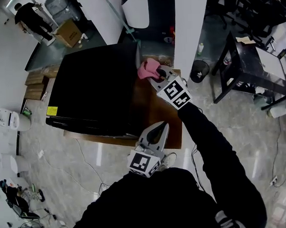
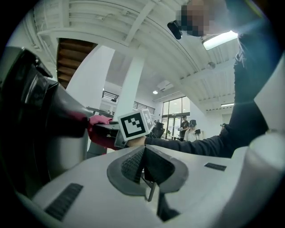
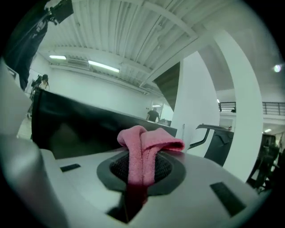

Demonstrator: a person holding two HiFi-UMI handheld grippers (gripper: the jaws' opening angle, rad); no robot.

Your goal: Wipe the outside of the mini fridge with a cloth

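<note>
With the right tool, pinches a pink cloth, jaws closed hard on a fold of it. Leaves the loose end bunched beyond the tips, in two rounded lobes in the right gripper view, with the pinched strip running down into the narrow slit between the jaws. Holds that bunch at the far right corner of the black mini fridge, up at its top edge, and touching the dark wall as far as the left gripper view shows. Reaches forward for this with the right arm, in a dark sleeve, almost straight.

Holds the left tool back near the body, just off the fridge's near right corner and above the brown bench that carries the fridge. Has its jaws drawn fully together, with nothing between them. Points it toward the right tool, so that the marker cube and the cloth sit straight ahead in the left gripper view, with the fridge's wall rising at the left.

Stands on a pale glossy floor. Faces a white column just past the bench, with a black desk to the right. Has a cardboard box far off to the left, and a person in dark clothes beside it.
</note>
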